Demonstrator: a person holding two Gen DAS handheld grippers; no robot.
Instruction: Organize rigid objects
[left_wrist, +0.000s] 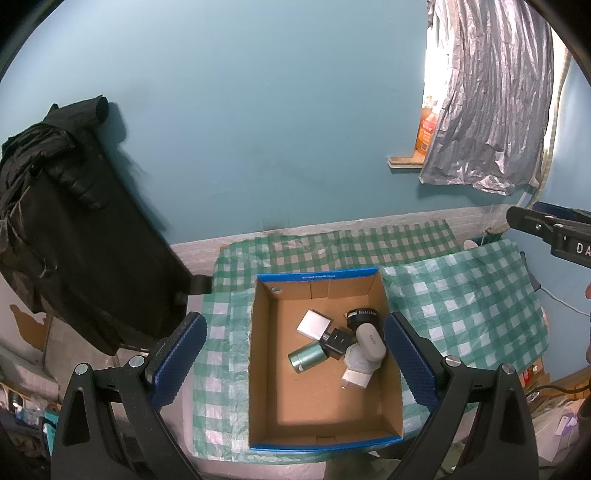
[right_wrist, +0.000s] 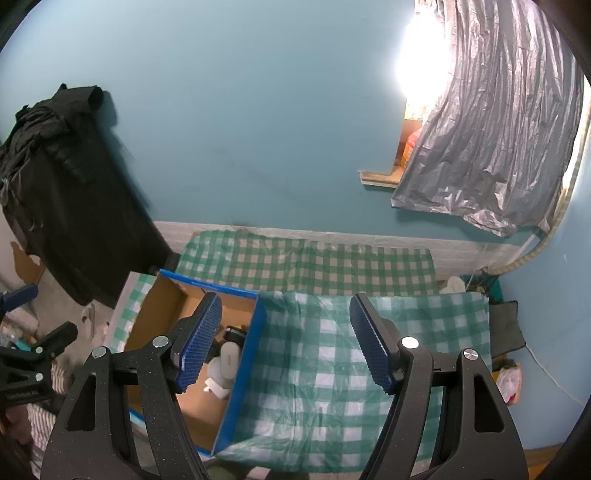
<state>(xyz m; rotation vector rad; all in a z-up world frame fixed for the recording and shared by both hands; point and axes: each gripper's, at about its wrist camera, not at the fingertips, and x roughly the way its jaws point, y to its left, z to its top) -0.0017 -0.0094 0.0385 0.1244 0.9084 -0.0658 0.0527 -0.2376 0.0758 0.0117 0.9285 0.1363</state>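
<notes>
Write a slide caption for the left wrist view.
Open left gripper above a cardboard box of small gadgets on checked cloth.

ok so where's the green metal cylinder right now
In the left wrist view the green metal cylinder lies on its side in the cardboard box, left of centre, touching the black cube and just below the white square block.

Right wrist view: the blue finger (right_wrist: 197, 341) and the box wall (right_wrist: 243, 373) hide most of the box contents; only parts of a black cylinder (right_wrist: 235, 334) and white items show. Left wrist view: the right gripper (left_wrist: 546, 230) is cut off by the frame edge; its lettering is incomplete.
</notes>
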